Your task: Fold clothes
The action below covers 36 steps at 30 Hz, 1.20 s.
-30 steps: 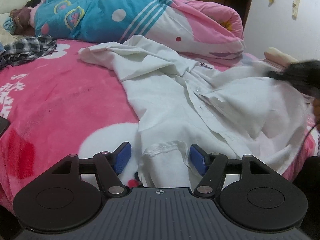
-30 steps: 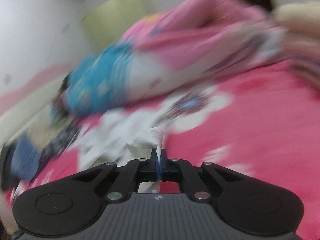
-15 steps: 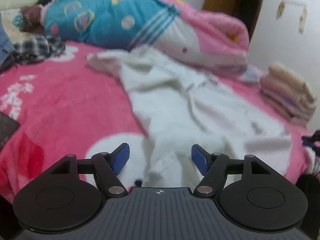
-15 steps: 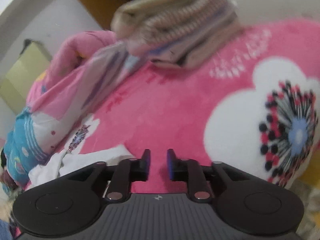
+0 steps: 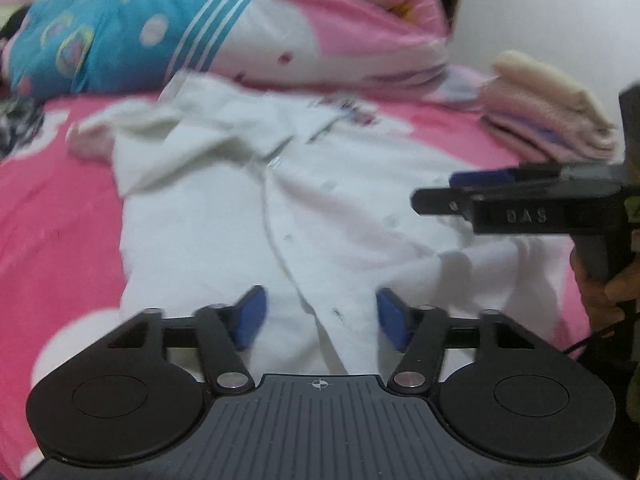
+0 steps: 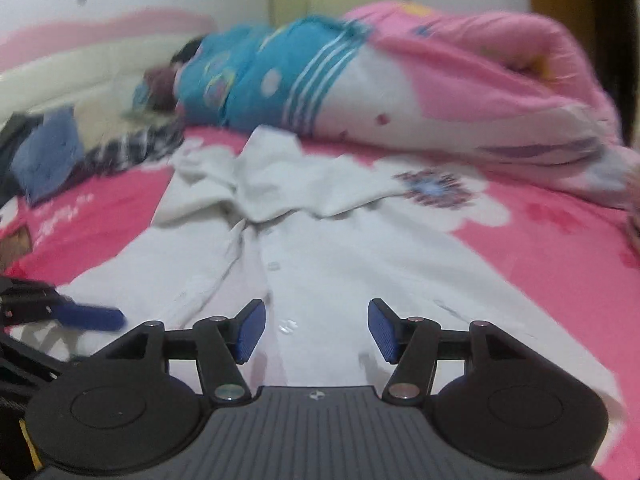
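A white button-up shirt [image 5: 320, 200] [image 6: 320, 256] lies spread front-up on the pink flowered bedspread [image 5: 56, 208], its collar and a crumpled sleeve at the far end. My left gripper [image 5: 320, 320] hovers over the shirt's near hem beside the button placket; its jaws are closing and the pads press on nothing. My right gripper [image 6: 316, 330] hangs over the lower front of the shirt with its jaws opening and nothing held. In the left wrist view the right gripper [image 5: 460, 192] reaches in from the right, held by a hand [image 5: 604, 292]. A blue pad of the left gripper [image 6: 92, 318] shows at left.
A rolled pink and blue quilt [image 5: 224, 32] [image 6: 400, 92] lies across the far side of the bed. A stack of folded clothes [image 5: 552, 112] sits at the right. Plaid fabric [image 6: 136, 148] and a blue garment [image 6: 48, 152] lie at the far left.
My right gripper, which was shut on a bit of white cloth, let it go, opened and swung round over the shirt. My left gripper shifted right along the hem and its jaws narrowed.
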Available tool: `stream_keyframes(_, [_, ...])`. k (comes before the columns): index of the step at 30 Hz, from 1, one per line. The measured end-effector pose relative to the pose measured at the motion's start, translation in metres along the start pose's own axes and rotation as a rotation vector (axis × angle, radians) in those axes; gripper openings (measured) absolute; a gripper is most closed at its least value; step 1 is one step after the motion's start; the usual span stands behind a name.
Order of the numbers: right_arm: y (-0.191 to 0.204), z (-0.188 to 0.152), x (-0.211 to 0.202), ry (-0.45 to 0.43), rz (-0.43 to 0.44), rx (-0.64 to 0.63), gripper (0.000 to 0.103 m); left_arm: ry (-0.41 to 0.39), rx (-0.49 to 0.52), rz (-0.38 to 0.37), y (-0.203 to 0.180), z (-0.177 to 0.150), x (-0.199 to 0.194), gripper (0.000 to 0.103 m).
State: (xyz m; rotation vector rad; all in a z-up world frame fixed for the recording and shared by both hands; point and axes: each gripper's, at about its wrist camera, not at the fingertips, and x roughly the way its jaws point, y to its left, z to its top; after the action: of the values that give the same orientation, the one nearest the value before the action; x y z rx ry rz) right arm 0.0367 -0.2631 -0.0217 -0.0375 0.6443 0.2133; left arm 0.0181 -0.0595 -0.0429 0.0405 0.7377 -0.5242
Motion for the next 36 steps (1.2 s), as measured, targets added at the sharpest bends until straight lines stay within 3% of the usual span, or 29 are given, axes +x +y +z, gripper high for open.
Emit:
stream_keyframes(4, [0.005,0.008,0.033,0.108,0.05,-0.02,0.057,-0.014,-0.002,0.008,0.009,-0.004,-0.005,0.031])
stream_keyframes(6, [0.002,0.008,0.043,0.148,0.055,-0.019,0.05,-0.013,-0.016,0.008,0.017,-0.006,-0.008,0.021])
stream_keyframes(8, [-0.003,0.01,0.045,0.16,0.059,-0.002,0.029,-0.017,-0.037,0.006,0.026,-0.007,-0.011,0.016])
stream_keyframes(10, [-0.01,0.013,0.042,0.156,0.063,0.027,0.016,-0.025,-0.054,0.011,0.035,-0.006,-0.016,0.012])
stream_keyframes(13, [-0.023,0.023,0.034,0.134,0.047,0.08,0.006,-0.04,-0.097,0.037,0.054,-0.002,-0.024,0.011])
stream_keyframes(17, [-0.057,0.038,0.02,0.079,0.016,0.2,0.005,-0.072,-0.163,0.106,0.087,0.005,-0.041,0.009])
stream_keyframes(24, [-0.144,0.045,-0.016,-0.025,-0.093,0.445,0.004,-0.132,-0.311,0.303,0.154,0.011,-0.077,0.008])
stream_keyframes(32, [-0.235,-0.013,-0.074,-0.109,-0.249,0.728,0.004,-0.105,-0.439,0.453,0.203,0.013,-0.081,0.009])
stream_keyframes(34, [-0.248,-0.032,-0.076,-0.075,-0.286,0.78,0.005,-0.085,-0.461,0.455,0.208,0.013,-0.078,0.012])
stream_keyframes(36, [-0.253,-0.043,-0.075,-0.038,-0.299,0.799,0.012,-0.102,-0.472,0.45,0.206,0.017,-0.081,0.019])
